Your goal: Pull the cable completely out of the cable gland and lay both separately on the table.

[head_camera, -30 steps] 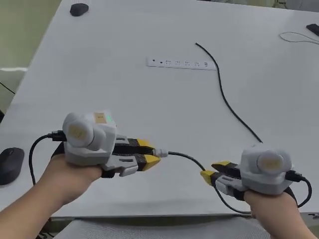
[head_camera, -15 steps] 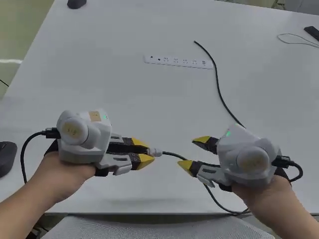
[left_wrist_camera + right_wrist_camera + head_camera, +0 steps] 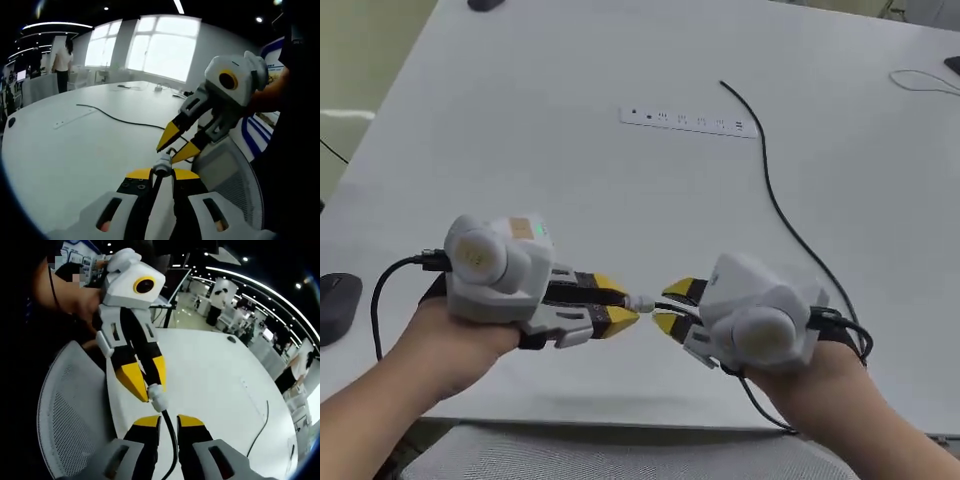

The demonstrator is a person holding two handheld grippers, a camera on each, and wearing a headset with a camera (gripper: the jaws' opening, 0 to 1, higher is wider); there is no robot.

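My left gripper (image 3: 620, 305) (image 3: 162, 174) is shut on the small white cable gland (image 3: 641, 303) (image 3: 162, 164), held just above the table's front edge. The black cable (image 3: 782, 218) leaves the gland, passes between the jaws of my right gripper (image 3: 670, 306) (image 3: 169, 421), runs under that hand and trails away across the table. The right gripper faces the left one tip to tip and stands open, its yellow tips straddling the cable (image 3: 170, 432) right behind the gland (image 3: 156, 394). Nothing shows the tips pressing on the cable.
A white power strip (image 3: 688, 122) lies across the middle of the grey table (image 3: 520, 150). A dark mouse (image 3: 338, 305) sits at the left edge, a thin white wire (image 3: 920, 78) at the far right. A mesh chair seat (image 3: 620, 455) is below the front edge.
The right gripper let go of the cable farther down, opened and moved left. It now straddles the cable beside the gland. The left gripper kept its hold.
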